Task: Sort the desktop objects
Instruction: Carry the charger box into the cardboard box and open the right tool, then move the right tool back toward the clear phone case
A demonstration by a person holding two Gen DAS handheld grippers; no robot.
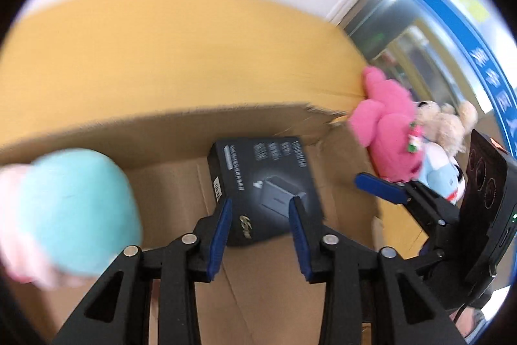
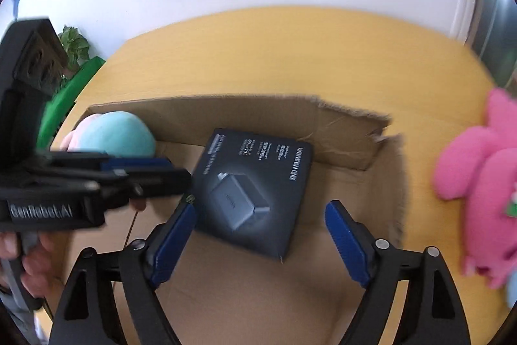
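A dark charger box lies on the floor of an open cardboard box. A teal and pink plush sits in the box's left corner. My left gripper is open just above the charger box, its blue pads either side of the near end, not gripping. My right gripper is open wide over the same charger box. The right gripper's blue fingertip shows at the right of the left wrist view. The left gripper shows from the side in the right wrist view.
A pink plush and a beige and blue plush lie on the yellow table right of the cardboard box. A green object and a plant stand at the far left.
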